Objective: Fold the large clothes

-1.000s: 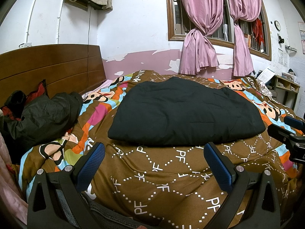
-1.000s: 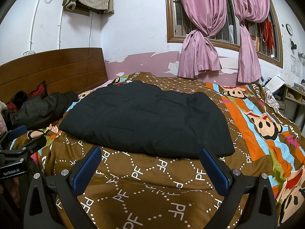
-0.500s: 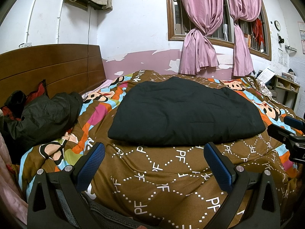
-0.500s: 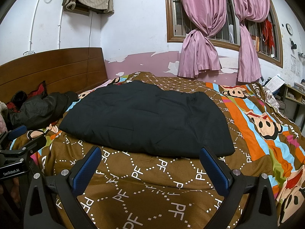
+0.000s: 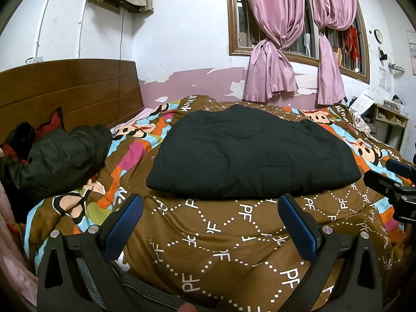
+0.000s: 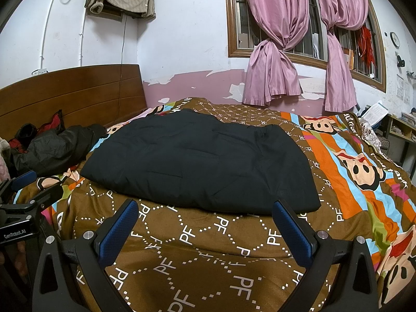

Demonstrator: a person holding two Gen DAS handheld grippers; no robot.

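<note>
Folded black padded garment [image 5: 249,153] [image 6: 202,161] lies flat on brown "PF" quilt [image 5: 234,236] [image 6: 208,254], just beyond both tongs. Left gripper [image 5: 210,205] wide open, holding nothing, near edge of garment ahead of tips. Right gripper [image 6: 205,212] also wide open, empty. Bare quilt on all sides of garment. Dark jacket [image 5: 59,156] lies left of garment, by headboard [image 5: 67,91].

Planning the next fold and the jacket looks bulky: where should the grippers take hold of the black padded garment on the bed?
Probably the near hem of the black padded garment, one corner per gripper. That edge lies straight, slightly raised off the quilt, facing both open grippers: left gripper takes the near left corner, right gripper the near right, coming in low from the front.
</note>
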